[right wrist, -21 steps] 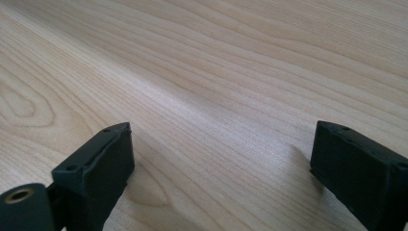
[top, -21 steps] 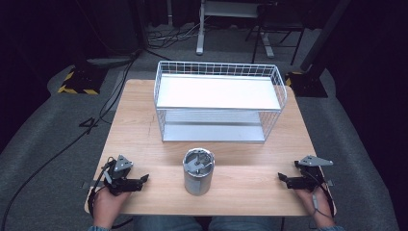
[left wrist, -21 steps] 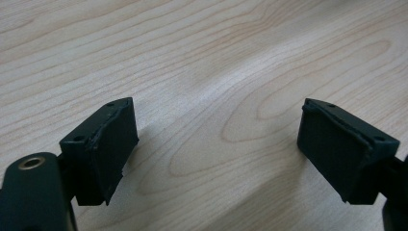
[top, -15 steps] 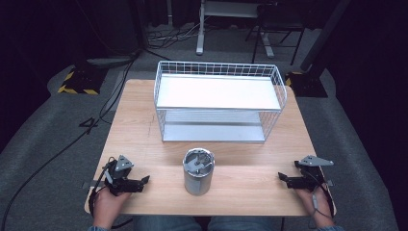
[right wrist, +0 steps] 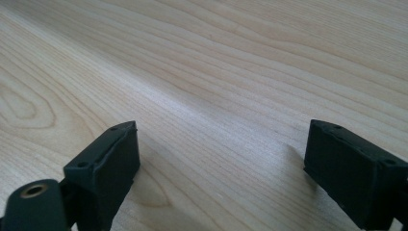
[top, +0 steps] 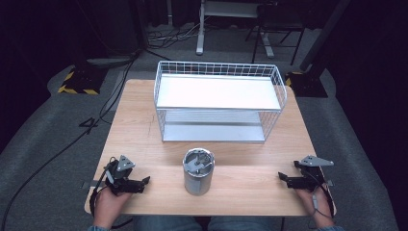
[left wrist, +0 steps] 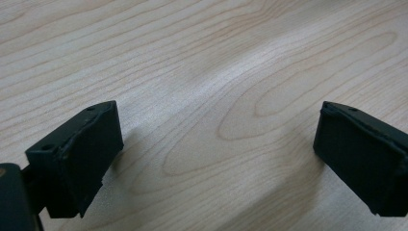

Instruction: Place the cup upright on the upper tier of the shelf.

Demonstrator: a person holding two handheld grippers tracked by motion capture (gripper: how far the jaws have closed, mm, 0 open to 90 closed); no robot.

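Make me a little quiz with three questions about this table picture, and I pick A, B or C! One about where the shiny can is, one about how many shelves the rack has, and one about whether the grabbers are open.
1. Where is the metal can?
A. On the rack's top shelf
B. On the table in front of the wire rack
C. On the floor

2. How many shelves does the wire rack have?
A. Two
B. Five
C. None

3. How are the left gripper and right gripper?
A. Both clamped on the can
B. One is inside the rack
C. Both open, holding nothing

Answers:
1 B: the can stands on the wooden table, nearer the person than the rack.
2 A: one white shelf on top, one below it.
3 C: in each gripper view the jaws stand wide apart over bare wood.
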